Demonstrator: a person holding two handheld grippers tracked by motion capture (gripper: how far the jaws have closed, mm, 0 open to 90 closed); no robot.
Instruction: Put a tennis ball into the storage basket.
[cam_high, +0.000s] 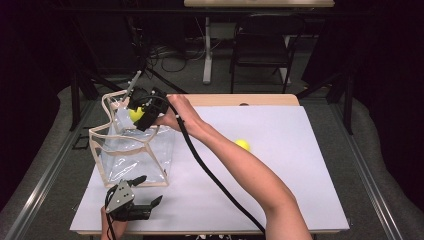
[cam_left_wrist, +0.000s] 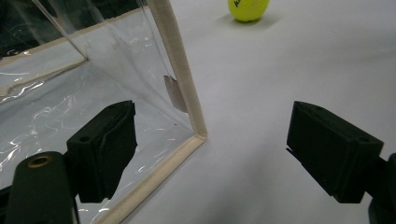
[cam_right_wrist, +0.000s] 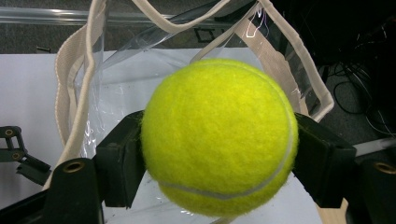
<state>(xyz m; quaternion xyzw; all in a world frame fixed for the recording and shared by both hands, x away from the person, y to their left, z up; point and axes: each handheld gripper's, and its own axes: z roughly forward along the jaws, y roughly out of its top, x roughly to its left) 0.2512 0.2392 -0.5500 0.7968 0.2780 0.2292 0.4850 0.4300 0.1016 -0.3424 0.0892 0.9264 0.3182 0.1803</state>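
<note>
A clear plastic bag (cam_high: 132, 150) with beige trim stands open at the table's left. My right gripper (cam_high: 141, 112) is shut on a yellow tennis ball (cam_high: 135, 114) and holds it over the bag's open top. In the right gripper view the tennis ball (cam_right_wrist: 218, 135) sits squeezed between both pads, with the bag's rim (cam_right_wrist: 70, 79) below and behind it. My left gripper (cam_high: 145, 192) rests open near the table's front left, its jaws on either side of the bag's near corner (cam_left_wrist: 198, 135) without pressing it. A second tennis ball (cam_high: 242, 144) lies on the white table top, also the second ball (cam_left_wrist: 248, 9).
The white table top (cam_high: 280, 165) spreads to the right of the bag. The right forearm and its black cable (cam_high: 210, 175) cross the table's middle. A chair (cam_high: 262, 45) and a table leg stand beyond the far edge, with cables on the floor.
</note>
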